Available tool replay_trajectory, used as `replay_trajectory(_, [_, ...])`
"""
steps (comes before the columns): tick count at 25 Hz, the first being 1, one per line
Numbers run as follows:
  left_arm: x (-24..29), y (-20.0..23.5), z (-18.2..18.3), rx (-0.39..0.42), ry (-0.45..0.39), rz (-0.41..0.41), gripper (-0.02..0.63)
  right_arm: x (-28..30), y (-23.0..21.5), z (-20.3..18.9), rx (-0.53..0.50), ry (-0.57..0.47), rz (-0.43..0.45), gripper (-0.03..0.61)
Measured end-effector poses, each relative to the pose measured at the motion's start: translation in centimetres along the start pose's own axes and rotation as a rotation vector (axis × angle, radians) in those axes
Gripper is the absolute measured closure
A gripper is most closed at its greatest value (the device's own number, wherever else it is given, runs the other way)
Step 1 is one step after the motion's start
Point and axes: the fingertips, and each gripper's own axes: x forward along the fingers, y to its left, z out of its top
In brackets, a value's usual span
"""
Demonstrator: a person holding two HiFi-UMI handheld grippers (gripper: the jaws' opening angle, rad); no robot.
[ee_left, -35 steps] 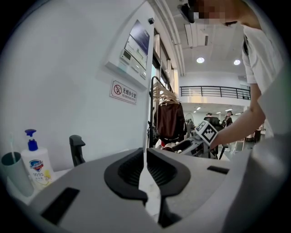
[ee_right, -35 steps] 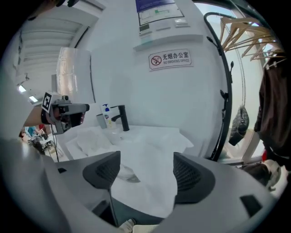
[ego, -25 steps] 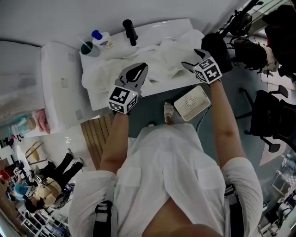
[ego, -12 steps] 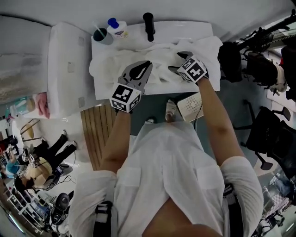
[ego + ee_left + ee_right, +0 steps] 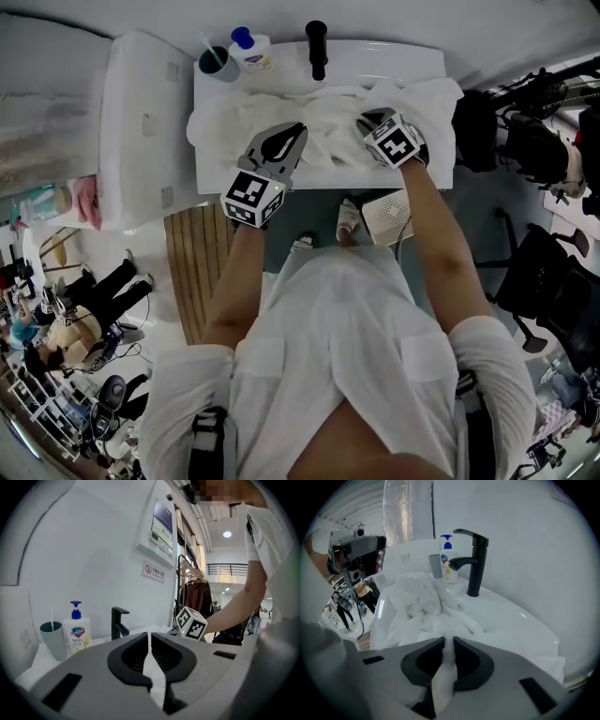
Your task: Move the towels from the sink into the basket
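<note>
White towels (image 5: pixel 323 117) lie heaped in the white sink (image 5: pixel 412 58) and spill over its front rim. My left gripper (image 5: pixel 286 131) hovers at the front left of the heap, its jaws shut on a strip of white towel (image 5: pixel 152 674). At the right side of the basin, my right gripper (image 5: pixel 367 120) points steeply down. Its jaws have just been closing and now pinch a fold of towel (image 5: pixel 443 677). The rest of the towels (image 5: pixel 417 604) fill the basin beyond. A white holed basket (image 5: pixel 389 214) stands on the floor under the sink's front right.
A black faucet (image 5: pixel 317 47) stands at the back of the sink, with a soap bottle (image 5: pixel 251 49) and a cup (image 5: pixel 214 64) to its left. A white appliance (image 5: pixel 141 122) adjoins the sink's left side. A wooden mat (image 5: pixel 199 262) lies on the floor.
My right gripper came in from the sink's right end, down onto the towels, and its jaws went from wide open to closed on a fold. The left gripper barely shifted.
</note>
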Motion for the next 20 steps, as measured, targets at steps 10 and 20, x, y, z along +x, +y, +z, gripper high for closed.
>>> replay_trajectory(10, [2.1, -2.1, 1.4, 0.029, -0.018, -0.076, 0.586, -10.9, -5.2, 2.2, 0.283, -0.35, -0.205, 0.517])
replay_trajectory(20, [6.0, -7.8, 3.5, 0.092, -0.026, -0.228, 0.586, -20.0, -9.0, -8.9, 0.578, -0.417, -0.42, 0.517])
